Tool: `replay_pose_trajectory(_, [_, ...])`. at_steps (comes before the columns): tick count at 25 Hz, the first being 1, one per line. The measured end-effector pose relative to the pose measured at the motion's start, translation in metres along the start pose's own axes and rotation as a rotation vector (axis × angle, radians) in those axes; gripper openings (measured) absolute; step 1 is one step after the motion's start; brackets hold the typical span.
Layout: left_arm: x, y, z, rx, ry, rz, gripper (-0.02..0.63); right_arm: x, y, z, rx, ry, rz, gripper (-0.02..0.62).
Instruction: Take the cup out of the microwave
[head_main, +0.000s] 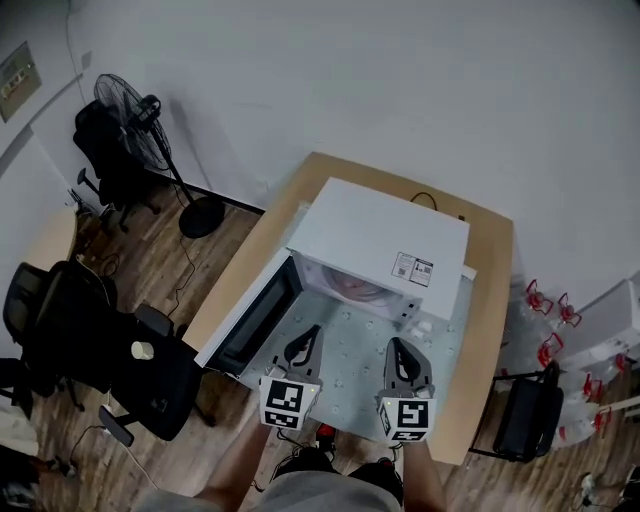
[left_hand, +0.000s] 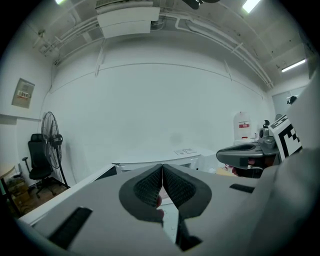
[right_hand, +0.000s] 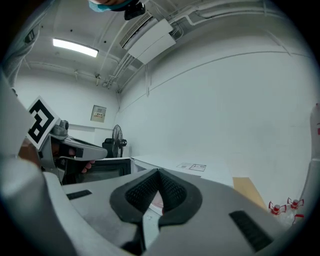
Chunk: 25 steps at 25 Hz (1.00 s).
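Now | left hand-held gripper (head_main: 311, 333) and right hand-held gripper (head_main: 397, 346) both clenched, empty | cup (head_main: 352, 288) ahead inside open microwave (head_main: 385, 235) | advice: spread jaws before entering, keep level.

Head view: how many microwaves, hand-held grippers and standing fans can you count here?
Microwave: 1
Grippers: 2, left gripper and right gripper
Standing fan: 1
Total: 4

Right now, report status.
Left gripper shut, empty. Right gripper shut, empty. Microwave door open; pinkish shape inside, cup unconfirmed. Opening looks clear.
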<state>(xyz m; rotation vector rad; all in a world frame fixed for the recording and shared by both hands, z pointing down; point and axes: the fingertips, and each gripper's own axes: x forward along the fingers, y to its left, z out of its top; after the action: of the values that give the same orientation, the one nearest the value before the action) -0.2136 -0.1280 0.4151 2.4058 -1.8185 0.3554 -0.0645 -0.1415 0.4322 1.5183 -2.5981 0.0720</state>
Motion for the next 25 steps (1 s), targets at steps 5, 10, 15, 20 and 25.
replay_pose_trajectory(5, [0.025, 0.005, -0.014, -0.004, 0.016, -0.054, 0.023, 0.02, -0.003, -0.014, 0.007, 0.022, -0.033, 0.017])
replay_pose_trajectory(10, [0.053, 0.012, -0.029, 0.002, 0.031, -0.092, 0.023, 0.045, -0.006, -0.03, 0.008, 0.035, -0.06, 0.017])
replay_pose_trajectory(15, [0.079, 0.018, -0.045, -0.002, 0.048, -0.132, 0.023, 0.065, -0.008, -0.046, 0.005, 0.057, -0.082, 0.017])
replay_pose_trajectory(20, [0.104, 0.021, -0.061, -0.001, 0.061, -0.17, 0.023, 0.081, -0.009, -0.064, 0.017, 0.08, -0.107, 0.017])
replay_pose_trajectory(25, [0.127, 0.025, -0.075, 0.013, 0.072, -0.182, 0.025, 0.092, -0.011, -0.081, 0.032, 0.1, -0.113, 0.017])
